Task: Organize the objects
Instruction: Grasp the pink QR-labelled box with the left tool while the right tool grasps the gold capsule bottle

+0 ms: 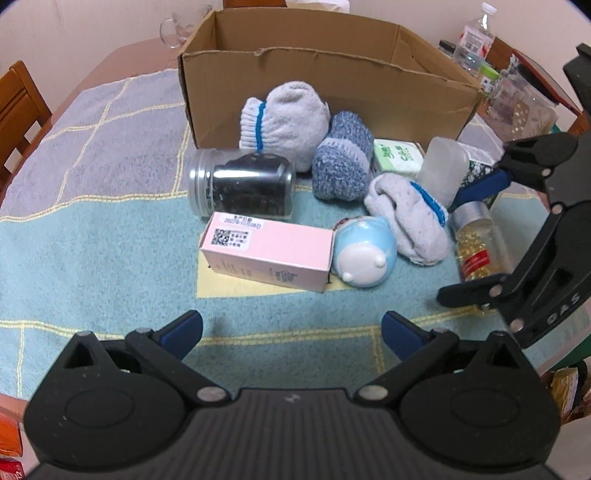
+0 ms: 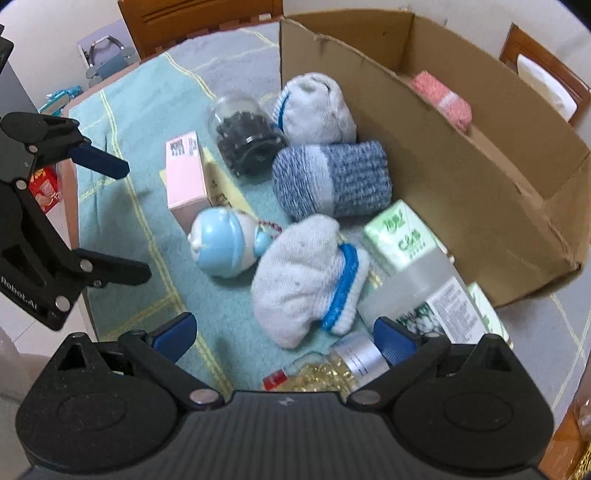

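A cardboard box [image 1: 332, 85] stands open at the back of the table; a pink sock roll [image 2: 443, 98] lies inside it. In front lie two grey socks with blue stripes [image 1: 284, 118] [image 1: 410, 218], a blue knitted sock roll [image 1: 341, 162], a jar of dark contents [image 1: 243, 182], a pink carton [image 1: 269, 251], a blue-white toy [image 1: 364, 254], a green tissue pack [image 1: 397, 157], a frosted bottle [image 1: 443, 170] and a bottle of yellow capsules [image 1: 480, 243]. My left gripper [image 1: 291, 332] is open and empty, short of the carton. My right gripper [image 2: 284, 334] is open over the capsule bottle [image 2: 332, 369].
A towel [image 1: 92, 184] covers the table. Wooden chairs [image 1: 18, 110] stand around it. A water bottle [image 1: 474, 40], glass mugs [image 1: 177, 27] and clear containers [image 1: 517, 103] stand behind and beside the box.
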### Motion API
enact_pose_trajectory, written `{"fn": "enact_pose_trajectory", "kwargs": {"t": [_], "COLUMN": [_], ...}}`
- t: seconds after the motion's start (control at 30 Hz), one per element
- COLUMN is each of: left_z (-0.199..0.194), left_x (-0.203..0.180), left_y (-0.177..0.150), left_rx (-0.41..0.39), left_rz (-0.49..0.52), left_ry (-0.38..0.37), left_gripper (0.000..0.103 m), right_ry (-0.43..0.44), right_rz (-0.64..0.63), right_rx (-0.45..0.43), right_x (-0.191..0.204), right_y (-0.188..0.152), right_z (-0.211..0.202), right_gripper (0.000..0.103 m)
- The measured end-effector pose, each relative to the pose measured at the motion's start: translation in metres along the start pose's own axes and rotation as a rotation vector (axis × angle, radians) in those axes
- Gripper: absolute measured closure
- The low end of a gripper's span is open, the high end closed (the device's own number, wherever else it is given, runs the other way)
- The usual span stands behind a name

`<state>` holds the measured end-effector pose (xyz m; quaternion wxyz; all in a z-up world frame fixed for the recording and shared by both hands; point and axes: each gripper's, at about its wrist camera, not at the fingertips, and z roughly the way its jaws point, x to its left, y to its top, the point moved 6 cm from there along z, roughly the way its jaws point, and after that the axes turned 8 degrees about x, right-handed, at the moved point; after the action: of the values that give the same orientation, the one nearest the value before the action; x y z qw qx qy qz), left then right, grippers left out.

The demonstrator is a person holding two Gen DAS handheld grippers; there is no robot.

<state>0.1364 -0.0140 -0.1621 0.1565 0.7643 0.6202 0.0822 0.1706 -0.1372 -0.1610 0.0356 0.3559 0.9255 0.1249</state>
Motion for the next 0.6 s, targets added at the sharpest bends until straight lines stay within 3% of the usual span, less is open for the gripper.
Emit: {"fn": "enact_pose_trajectory", "kwargs": {"t": [0.37,0.6], "left_z": [0.008,0.017], "left_x": [0.006,0.011], "left_y": [0.0,0.004], "left_rx": [0.023,0.02], "left_rz": [0.076,0.102], "left_ry": [0.029,0.018], "left_gripper": [0.001,0.001], "right_ry": [0.114,0.067], "right_rz": [0.295,0.352], "right_rx": [0.034,0.049], "right_x": [-0.026,-0.005], "right_y": [-0.042,-0.064], "right_z": [-0.012,-0.006], "right_gripper": [0.0,0.0]}}
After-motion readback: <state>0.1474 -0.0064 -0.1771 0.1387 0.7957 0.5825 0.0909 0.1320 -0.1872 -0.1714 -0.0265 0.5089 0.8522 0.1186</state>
